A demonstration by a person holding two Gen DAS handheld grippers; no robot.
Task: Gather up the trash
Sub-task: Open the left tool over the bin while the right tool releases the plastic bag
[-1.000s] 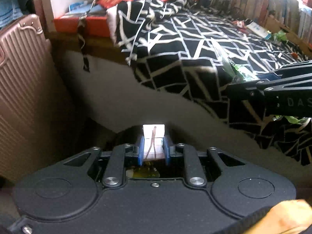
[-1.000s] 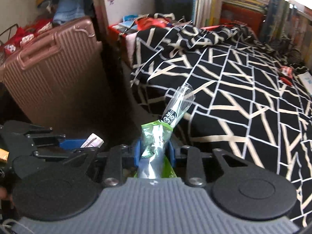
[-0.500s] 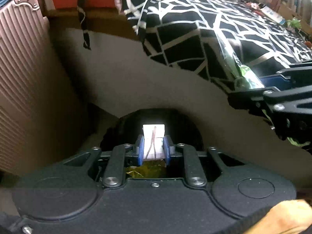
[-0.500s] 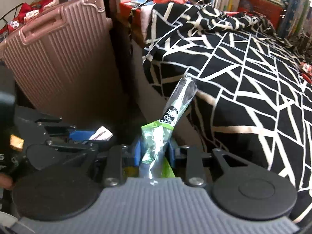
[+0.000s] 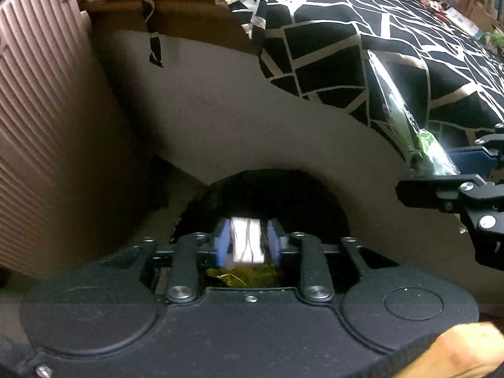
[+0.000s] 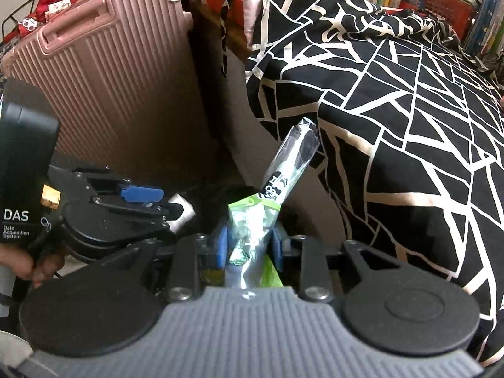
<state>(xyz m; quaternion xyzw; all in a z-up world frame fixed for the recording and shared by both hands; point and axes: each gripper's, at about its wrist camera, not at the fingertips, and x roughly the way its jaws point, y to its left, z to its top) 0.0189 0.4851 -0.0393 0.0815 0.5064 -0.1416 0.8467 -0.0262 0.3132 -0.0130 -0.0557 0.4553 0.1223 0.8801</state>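
Black-and-white patterned bedspread (image 6: 409, 100) lying beside pink ribbed suitcase (image 6: 104, 100) | your left gripper (image 5: 248, 245) just spreading, white paper scrap (image 5: 247, 245) loose between pads, over dark round bin (image 5: 264, 195) | your right gripper (image 6: 249, 245) clamping crumpled green-and-clear plastic wrapper (image 6: 252, 230)

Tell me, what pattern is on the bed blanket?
Black with white crisscross lines on the blanket; right wrist view shows it best.

Green wrapper (image 6: 252, 236) pinched in right tool (image 6: 249, 244), beside pink suitcase (image 6: 110, 94).
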